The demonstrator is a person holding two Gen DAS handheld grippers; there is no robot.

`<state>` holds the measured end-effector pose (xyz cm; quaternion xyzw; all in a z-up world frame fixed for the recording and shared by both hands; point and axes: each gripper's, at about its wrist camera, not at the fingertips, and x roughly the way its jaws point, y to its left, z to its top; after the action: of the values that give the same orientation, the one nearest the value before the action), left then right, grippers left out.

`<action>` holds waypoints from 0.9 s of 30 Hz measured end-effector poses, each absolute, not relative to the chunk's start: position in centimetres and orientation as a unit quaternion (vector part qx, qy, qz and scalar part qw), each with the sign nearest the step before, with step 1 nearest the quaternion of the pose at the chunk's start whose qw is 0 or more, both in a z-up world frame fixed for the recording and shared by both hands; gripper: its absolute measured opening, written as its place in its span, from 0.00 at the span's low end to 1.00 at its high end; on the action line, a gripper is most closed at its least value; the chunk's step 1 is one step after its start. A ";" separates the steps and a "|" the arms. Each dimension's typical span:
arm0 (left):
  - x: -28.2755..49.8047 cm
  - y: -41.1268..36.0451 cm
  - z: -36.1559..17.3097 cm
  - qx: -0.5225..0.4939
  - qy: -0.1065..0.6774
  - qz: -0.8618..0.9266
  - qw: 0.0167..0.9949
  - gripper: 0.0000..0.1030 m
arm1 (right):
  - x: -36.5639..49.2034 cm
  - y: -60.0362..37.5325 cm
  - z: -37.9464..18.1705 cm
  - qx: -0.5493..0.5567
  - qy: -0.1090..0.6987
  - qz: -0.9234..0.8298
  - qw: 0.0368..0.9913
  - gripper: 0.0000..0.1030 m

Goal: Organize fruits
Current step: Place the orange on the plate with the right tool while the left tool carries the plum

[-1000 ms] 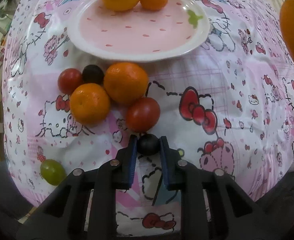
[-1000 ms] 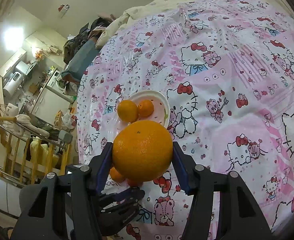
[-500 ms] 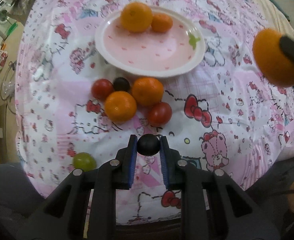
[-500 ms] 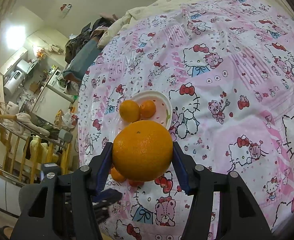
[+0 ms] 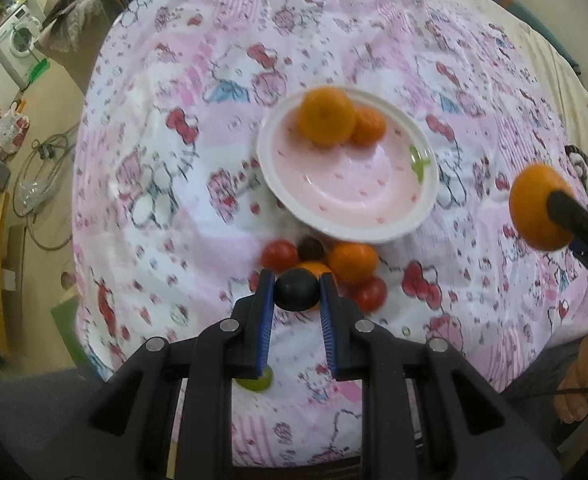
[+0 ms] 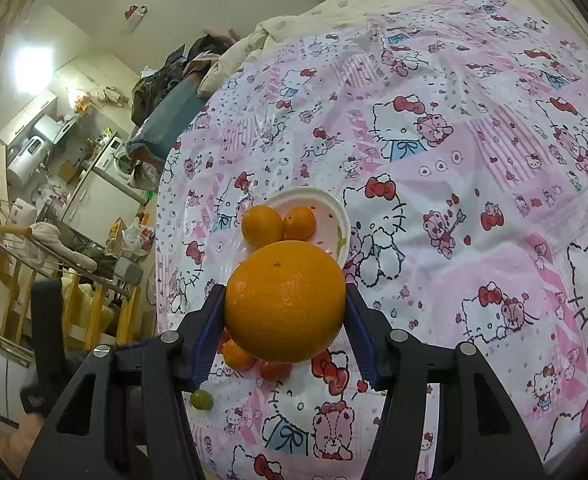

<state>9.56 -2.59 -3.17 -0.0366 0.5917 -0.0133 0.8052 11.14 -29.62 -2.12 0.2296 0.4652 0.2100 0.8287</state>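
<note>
Two oranges are held on the pink plate (image 5: 345, 196).
A dark grape (image 5: 296, 290) is clamped in the left gripper (image 5: 296, 294); a large orange (image 6: 285, 301) is gripped by the right gripper (image 6: 285, 320).

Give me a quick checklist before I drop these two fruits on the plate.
1. Left gripper shut on the dark grape: ok.
2. Right gripper shut on the big orange: ok.
3. Room on the plate: ok, two oranges sit at its far edge, the rest is bare.
4. Grippers apart from each other: ok, the right one is off to the side in the left view.
5. Loose fruit beside the plate clear of the path: cannot tell, it lies right under the left gripper.
</note>
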 end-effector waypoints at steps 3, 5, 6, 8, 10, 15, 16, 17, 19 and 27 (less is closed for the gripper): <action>10.7 -2.1 -2.8 -0.030 0.589 -0.009 0.808 0.18 | 12.0 -29.1 -2.4 0.222 0.471 0.210 0.828 0.58; 11.5 -1.9 -2.6 -0.026 0.589 -0.009 0.808 0.18 | 12.6 -28.7 -2.6 0.216 0.474 0.210 0.827 0.58; 11.8 -1.9 -2.6 -0.024 0.589 -0.009 0.808 0.18 | 13.0 -28.5 -2.7 0.214 0.476 0.210 0.827 0.58; 12.5 -1.8 -2.7 -0.022 0.590 -0.011 0.807 0.18 | 13.7 -28.2 -2.9 0.210 0.480 0.211 0.825 0.58; 13.3 -1.9 -2.9 -0.020 0.593 -0.014 0.805 0.18 | 14.5 -27.8 -3.0 0.204 0.482 0.211 0.825 0.58; 15.4 -2.1 -3.9 -0.015 0.601 -0.020 0.799 0.18 | 16.4 -27.6 -3.4 0.205 0.487 0.216 0.821 0.58; 15.8 -2.2 -4.2 -0.016 0.604 -0.022 0.797 0.18 | 16.8 -27.6 -3.6 0.203 0.489 0.216 0.820 0.58; 16.1 -2.2 -4.4 -0.018 0.607 -0.024 0.794 0.18 | 17.3 -27.5 -3.8 0.202 0.492 0.216 0.819 0.58; 16.9 -2.2 -5.2 -0.026 0.616 -0.032 0.786 0.18 | 18.0 -27.3 -4.3 0.199 0.499 0.216 0.815 0.58; 19.7 -3.6 -8.2 -0.013 0.630 -0.051 0.775 0.18 | 20.6 -24.7 -7.3 0.170 0.536 0.232 0.794 0.58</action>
<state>19.69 -3.57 -8.20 -0.0131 0.6298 -0.0515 0.7749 20.60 -24.73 -7.29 0.1697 0.5365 0.2316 0.7936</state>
